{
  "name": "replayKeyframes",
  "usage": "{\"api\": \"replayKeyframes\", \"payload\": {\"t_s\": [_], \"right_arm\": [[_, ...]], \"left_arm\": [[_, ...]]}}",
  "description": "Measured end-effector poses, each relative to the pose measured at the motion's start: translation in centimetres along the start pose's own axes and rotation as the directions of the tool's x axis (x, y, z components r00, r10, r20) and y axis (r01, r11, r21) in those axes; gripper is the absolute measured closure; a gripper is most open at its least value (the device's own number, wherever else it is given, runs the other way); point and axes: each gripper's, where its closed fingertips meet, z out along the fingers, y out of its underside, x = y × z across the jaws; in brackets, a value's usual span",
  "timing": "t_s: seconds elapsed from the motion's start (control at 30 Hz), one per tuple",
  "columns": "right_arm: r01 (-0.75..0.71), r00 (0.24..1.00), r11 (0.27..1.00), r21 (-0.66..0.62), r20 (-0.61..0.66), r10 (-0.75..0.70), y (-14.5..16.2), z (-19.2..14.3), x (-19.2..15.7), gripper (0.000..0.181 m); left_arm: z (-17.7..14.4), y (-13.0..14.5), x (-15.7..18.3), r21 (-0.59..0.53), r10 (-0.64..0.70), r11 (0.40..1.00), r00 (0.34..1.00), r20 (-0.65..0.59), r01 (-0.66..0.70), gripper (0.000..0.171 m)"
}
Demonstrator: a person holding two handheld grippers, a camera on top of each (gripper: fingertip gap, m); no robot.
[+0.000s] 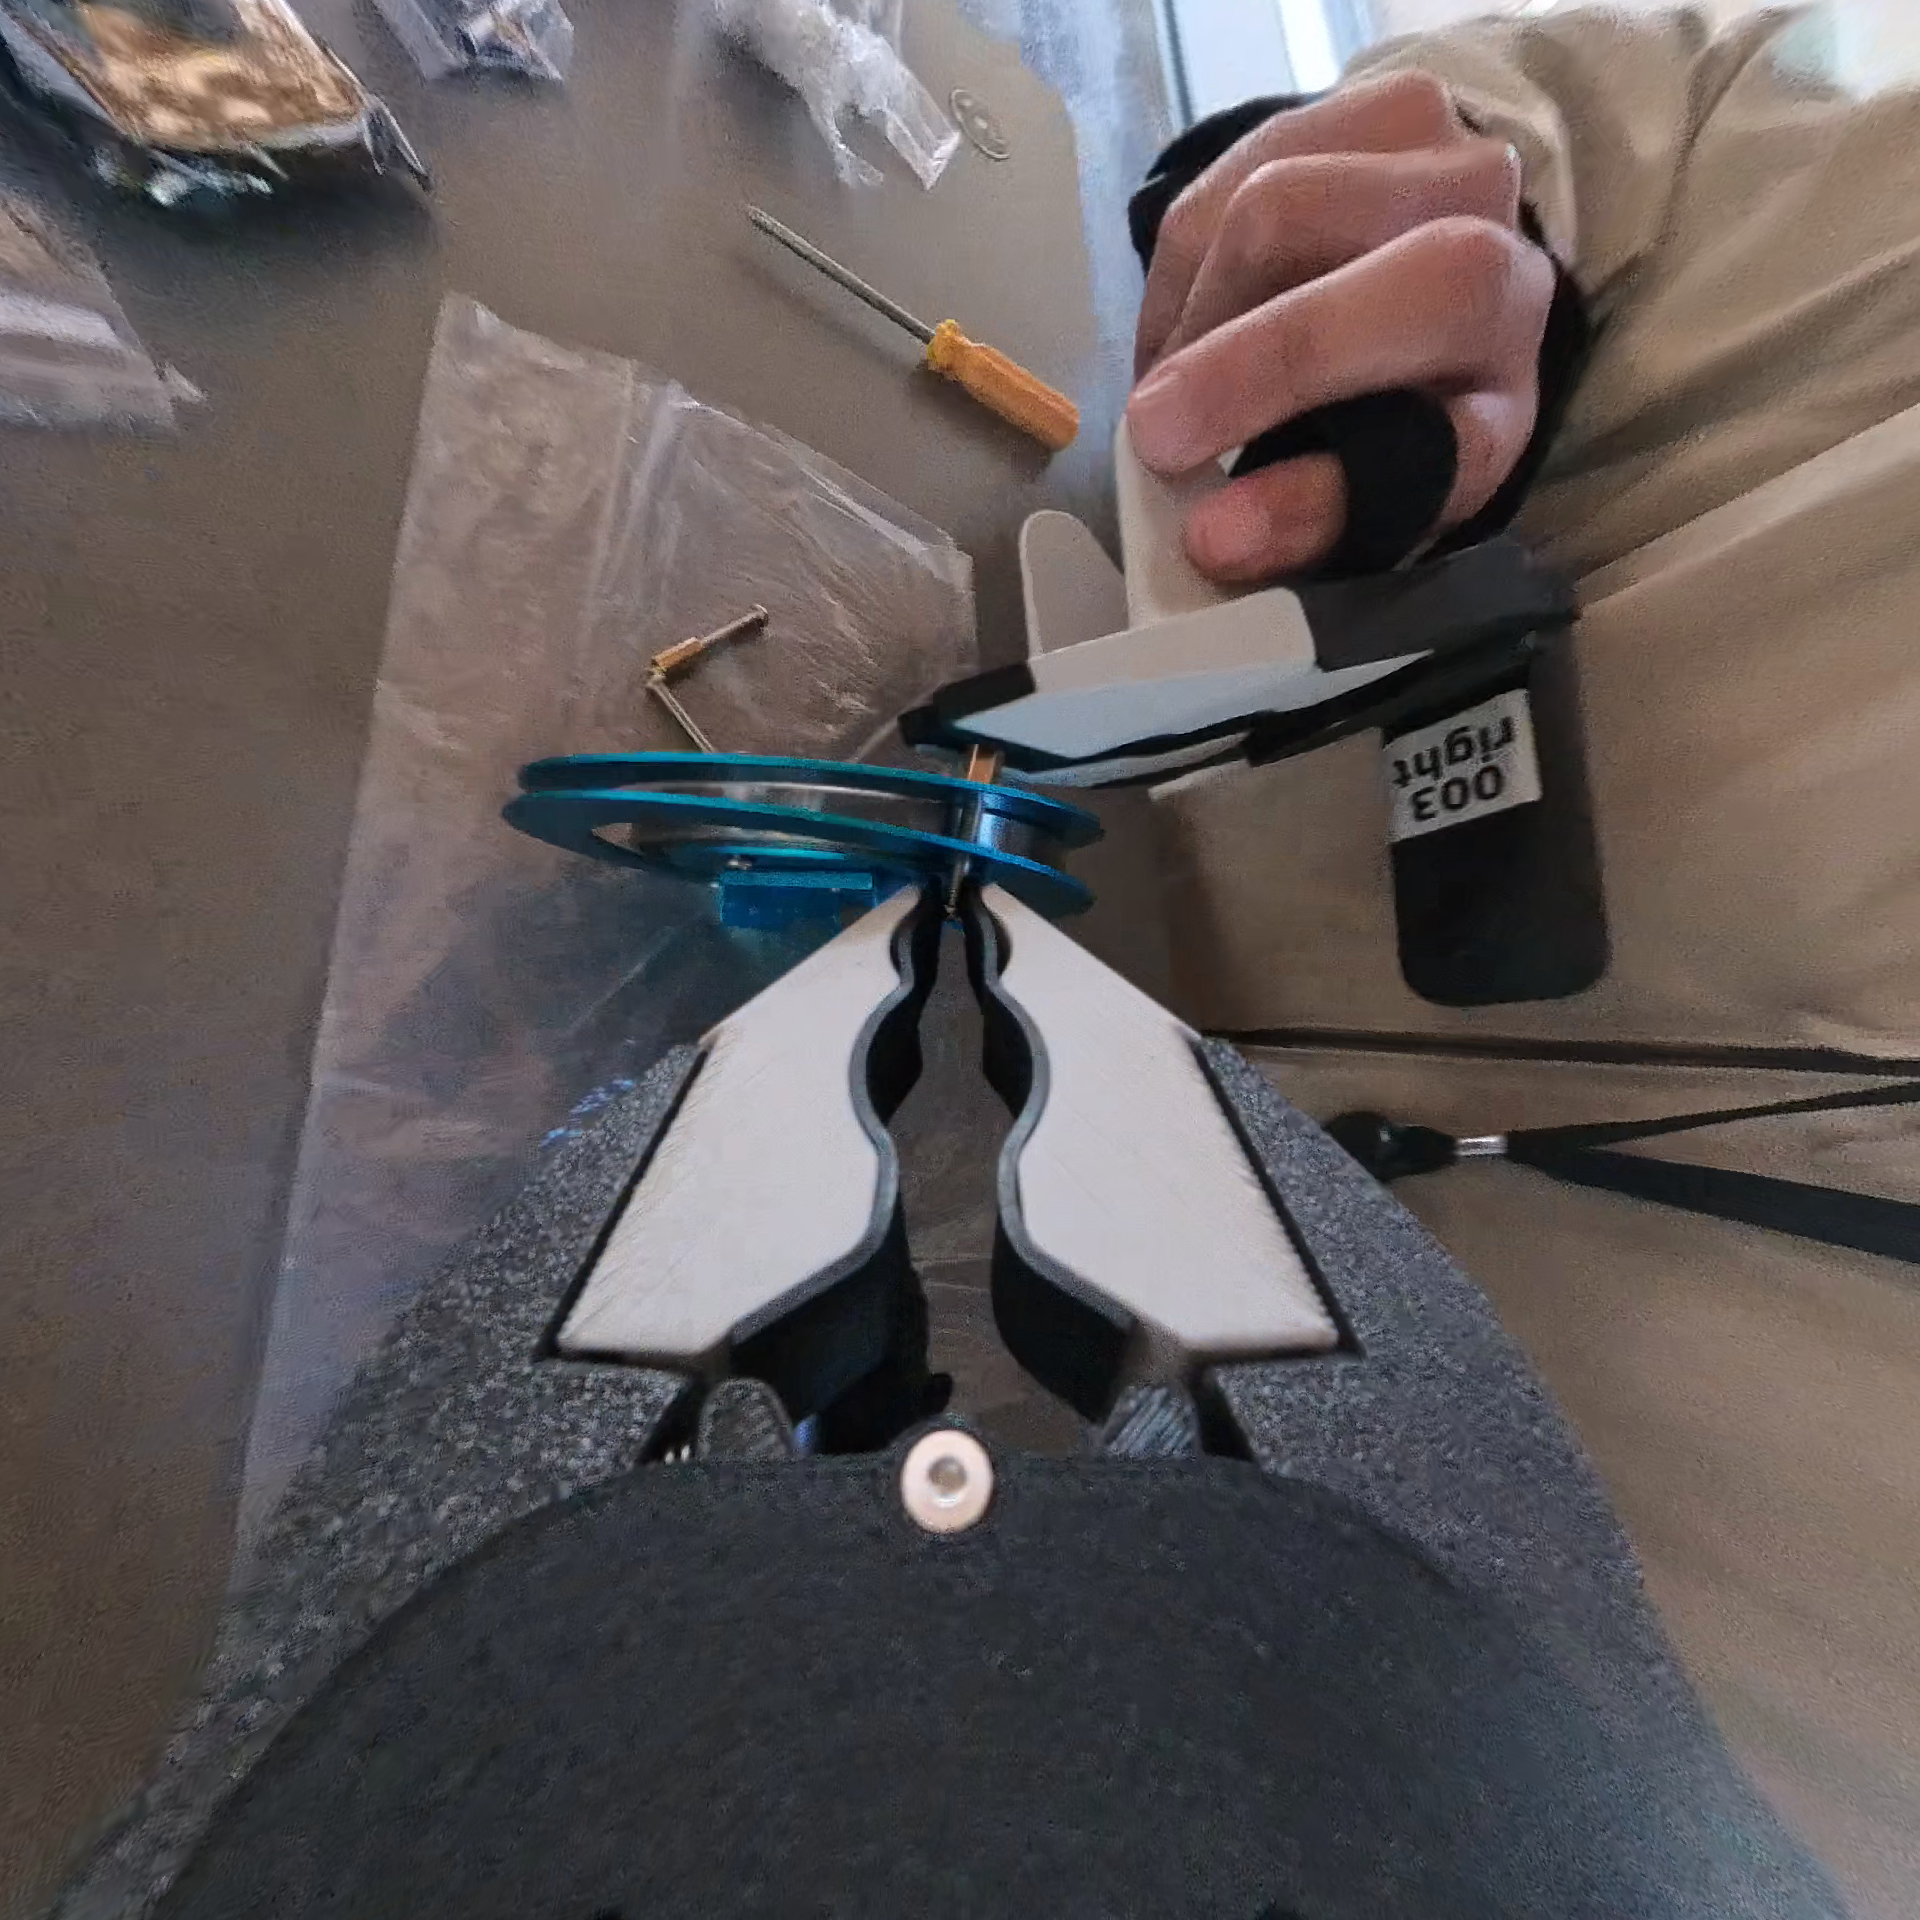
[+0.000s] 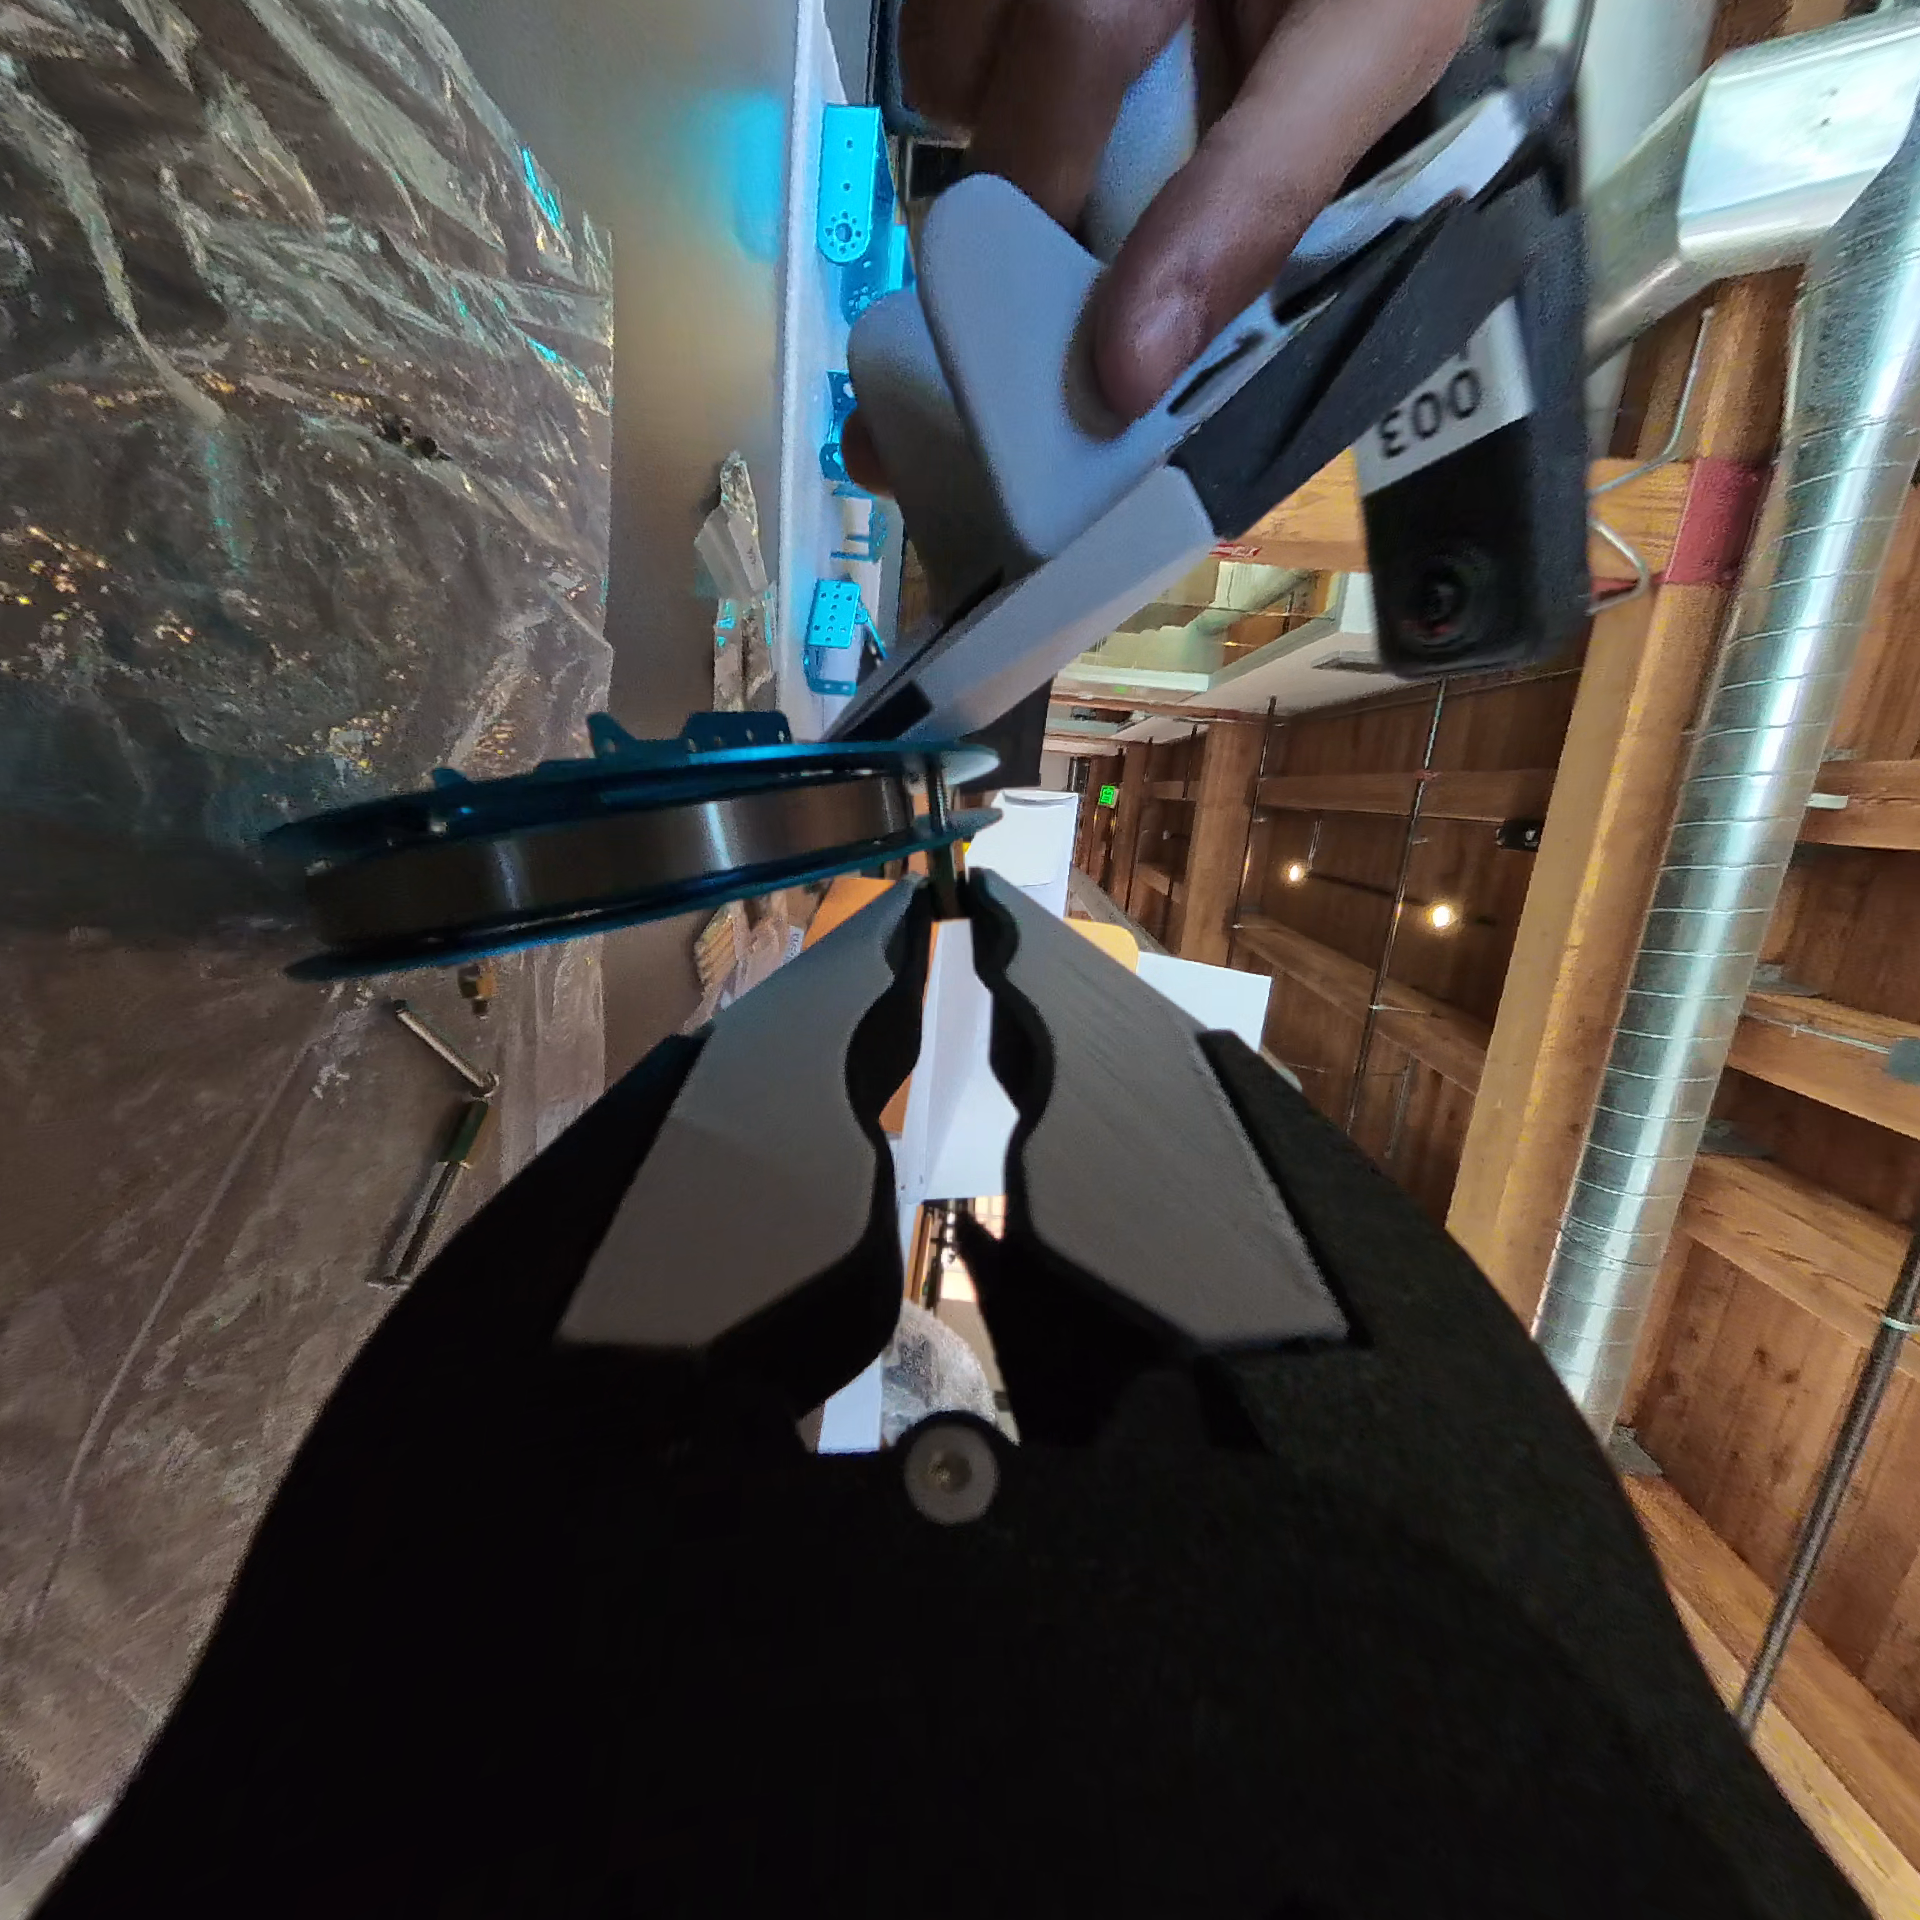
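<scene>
Blue disc assembly (image 1: 800, 821) looks rigid, metallic, thin-edged; my left claw (image 1: 951, 904) and right claw (image 2: 951, 883) each clenched on its screw (image 1: 971, 831) at the rim above the counter (image 1: 260, 727)

Only little tags and one far sign carry writing.

In the left wrist view, a white label (image 1: 1465, 784) sits on the black camera block (image 1: 1496, 894) of the right gripper (image 1: 940, 727). It is up and to the right of the left gripper (image 1: 948, 904). It has dark print in two short lines, turned upside down.

In the right wrist view, a second white label (image 2: 1444, 416) sits on the other gripper's black camera (image 2: 1475, 561), up and to the right of the tips. Its dark print is also upside down. Far past the tips, a small green lit sign (image 2: 1107, 795) glows, too small to read.
</scene>
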Motion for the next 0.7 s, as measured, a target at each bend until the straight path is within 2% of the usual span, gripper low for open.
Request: {"api": "replayKeyframes", "payload": {"t_s": [0.07,0.13,0.2,0.3,0.37,0.43,0.5,0.6,0.7], "right_arm": [[-0.012,1.000,1.000,0.019,0.012,0.012,-0.2,-0.1,-0.2,0.172],[-0.006,1.000,0.999,0.033,0.003,0.005,-0.4,-0.2,-0.1,0.175],[0.026,1.000,0.999,0.027,0.000,-0.026,-0.3,0.0,-0.2,0.176],[0.018,0.999,0.999,0.033,0.050,-0.020,-0.1,0.2,-0.2,0.177],[-0.081,0.982,0.996,0.029,0.176,0.074,-0.1,0.3,-0.4,0.177],[-0.229,0.914,0.973,0.003,0.344,0.215,0.0,0.3,-0.7,0.177],[-0.356,0.805,0.933,-0.051,0.491,0.334,0.2,0.3,-1.0,0.178],[-0.458,0.595,0.874,-0.164,0.674,0.439,0.3,-0.2,-1.4,0.177],[-0.464,0.380,0.835,-0.296,0.785,0.489,0.6,-0.8,-1.9,0.177]], "left_arm": [[-0.1,0.0,0.1,0.002,-0.058,0.998,0.997,-0.055,0.058,0.169],[-0.1,0.0,0.4,0.007,-0.101,0.995,0.990,-0.098,0.102,0.169],[-0.1,-0.1,0.3,0.014,-0.090,0.996,0.993,-0.081,0.092,0.169],[-0.2,-0.2,-0.4,0.008,0.074,0.997,0.994,0.078,-0.075,0.169],[-0.3,-0.3,-0.8,-0.046,0.261,0.965,0.937,0.232,-0.258,0.170],[-0.2,-0.3,-1.0,-0.118,0.425,0.904,0.830,0.362,-0.411,0.170],[0.0,-0.5,-0.8,-0.187,0.539,0.836,0.707,0.458,-0.517,0.170],[0.2,-0.6,-1.0,-0.386,0.723,0.659,0.402,0.562,-0.646,0.170],[0.7,-0.9,-1.2,-0.519,0.773,0.551,0.167,0.612,-0.653,0.171]]}}
